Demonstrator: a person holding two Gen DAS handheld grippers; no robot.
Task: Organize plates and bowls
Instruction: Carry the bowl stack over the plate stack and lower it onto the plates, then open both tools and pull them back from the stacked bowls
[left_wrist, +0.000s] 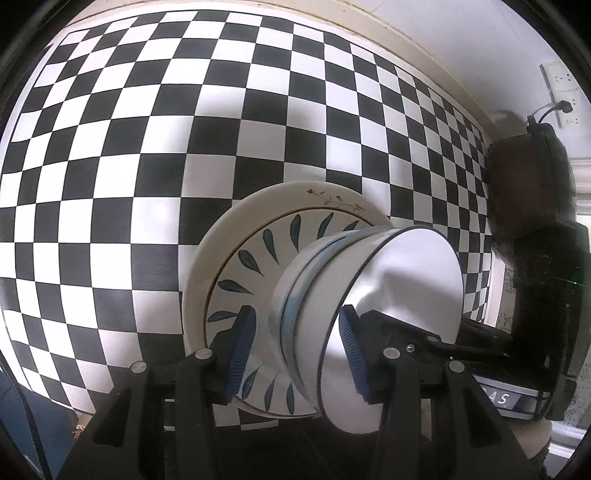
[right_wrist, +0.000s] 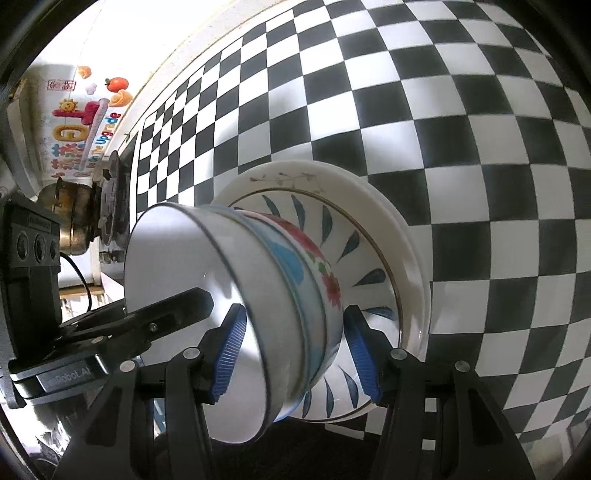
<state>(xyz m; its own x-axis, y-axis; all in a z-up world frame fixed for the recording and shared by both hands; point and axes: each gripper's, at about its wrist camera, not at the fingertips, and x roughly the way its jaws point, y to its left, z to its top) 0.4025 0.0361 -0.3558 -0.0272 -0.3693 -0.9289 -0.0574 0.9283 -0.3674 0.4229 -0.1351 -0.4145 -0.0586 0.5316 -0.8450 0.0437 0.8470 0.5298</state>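
Observation:
Three nested bowls stand on two stacked plates. The top bowl (left_wrist: 399, 280) (right_wrist: 173, 266) is white with a thin dark rim. Under it sit a blue-patterned bowl (right_wrist: 291, 266) and a red-flower bowl (right_wrist: 328, 284). Below them are a blue-leaf plate (left_wrist: 258, 258) (right_wrist: 354, 243) and a cream plate (left_wrist: 258, 206) (right_wrist: 288, 177). My left gripper (left_wrist: 295, 312) straddles one wall of the bowl stack, one pad inside the top bowl. A strip of plate shows between the outer pad and the bowls. My right gripper (right_wrist: 295, 310) straddles the opposite wall, pads against it inside and outside.
A black-and-white chequered cloth (left_wrist: 147, 147) covers the table, whose near edge (left_wrist: 74, 406) lies close to the plates. Wall sockets (left_wrist: 561, 88) are behind. A gas burner (right_wrist: 110, 206) and a brass pot (right_wrist: 70, 221) stand beyond the cloth, below a colourful wall sticker (right_wrist: 74, 122).

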